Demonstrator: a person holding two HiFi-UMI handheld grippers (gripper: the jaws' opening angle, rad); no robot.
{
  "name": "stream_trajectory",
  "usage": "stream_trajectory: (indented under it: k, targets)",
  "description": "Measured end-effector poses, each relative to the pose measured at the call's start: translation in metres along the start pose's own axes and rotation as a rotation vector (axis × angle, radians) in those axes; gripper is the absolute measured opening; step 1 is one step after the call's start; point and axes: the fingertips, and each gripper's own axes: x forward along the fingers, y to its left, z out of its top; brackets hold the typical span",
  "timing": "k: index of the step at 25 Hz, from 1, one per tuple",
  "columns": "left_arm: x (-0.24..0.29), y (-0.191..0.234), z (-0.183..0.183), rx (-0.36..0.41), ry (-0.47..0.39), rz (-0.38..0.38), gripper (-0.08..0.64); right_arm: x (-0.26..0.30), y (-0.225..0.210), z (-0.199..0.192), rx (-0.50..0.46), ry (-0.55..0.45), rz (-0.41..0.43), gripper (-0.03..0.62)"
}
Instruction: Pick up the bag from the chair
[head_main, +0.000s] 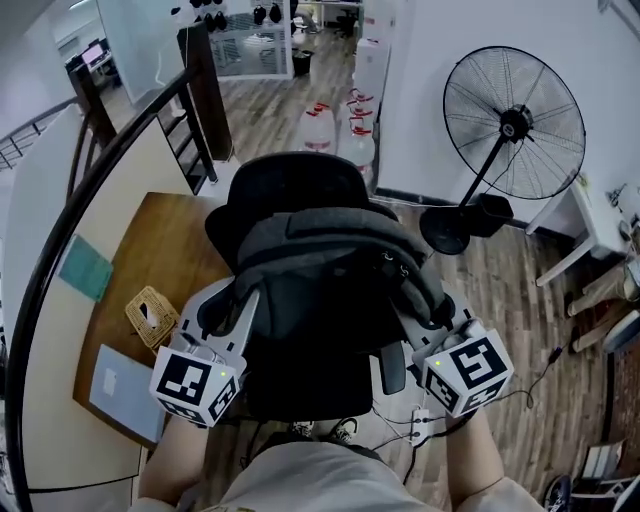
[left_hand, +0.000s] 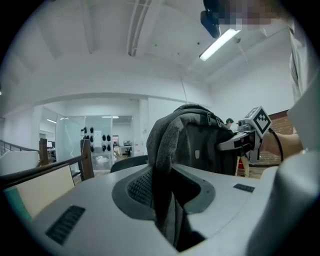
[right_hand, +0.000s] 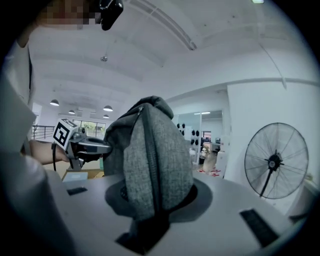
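The pick-up is judged nearly done: the grey bag (head_main: 320, 250) is held above the black chair (head_main: 290, 185), apparently clear of the seat, at the centre of the head view. At eight o'clock of the bag, the left gripper (head_main: 240, 305) is clamped on a fabric edge and pointed roughly level. At four o'clock, the right gripper (head_main: 420, 312) is likewise clamped on a grey fold, near level. Only carrying the bag away is judged left.

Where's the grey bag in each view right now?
Head view: bag centre, over the chair.
Left gripper view: bag centre-right, pinched between the jaws.
Right gripper view: bag centre, pinched between the jaws.
Shared landmark: fan, at right in head and right gripper views.
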Motion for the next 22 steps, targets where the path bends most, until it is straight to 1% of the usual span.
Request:
stream_trajectory:
  k: [3, 7, 11, 16, 22]
  targets:
    - [-0.011, 0.002, 0.007, 0.004, -0.008, 0.040, 0.081, 0.003, 0.004, 0.009, -0.012, -0.007, 0.040, 0.115]
    - [-0.022, 0.006, 0.002, 0.032, -0.003, 0.066, 0.081, 0.010, 0.014, 0.008, -0.015, -0.003, 0.091, 0.115]
    - [-0.032, 0.007, -0.013, 0.037, 0.016, 0.097, 0.081, 0.018, 0.023, -0.006, -0.005, 0.004, 0.126, 0.115]
    - [-0.038, 0.011, -0.038, 0.029, 0.060, 0.139, 0.080, 0.029, 0.034, -0.028, 0.013, 0.025, 0.144, 0.115]
    - [-0.048, 0.016, -0.055, 0.003, 0.087, 0.141, 0.081, 0.036, 0.047, -0.040, 0.016, 0.057, 0.170, 0.115]
